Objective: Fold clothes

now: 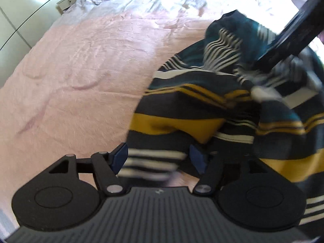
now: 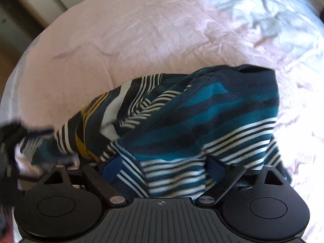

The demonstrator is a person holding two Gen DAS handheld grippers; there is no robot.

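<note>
Left gripper (image 1: 160,158): jaws wide apart, striped hem of the shirt (image 1: 212,109) lying between the blue pads, not pinched.

Right gripper (image 2: 164,168): jaws also spread, cloth bunched between and over the pads; can't tell if it's actually clamped, looks loose.

Shirt is a crumpled heap on the pink bedspread (image 1: 81,70), collar end toward the far side in the right view, yellow-banded end toward the left gripper. Not flat, not folded.

Handling, my read: light knit, soft, no stiffness, will drape and sag from any single pinch point. Not slippery, and the plush cover should drag on it. Grab at seams, hem corners or shoulders, one layer only; a mid-panel pinch just bunches.
</note>
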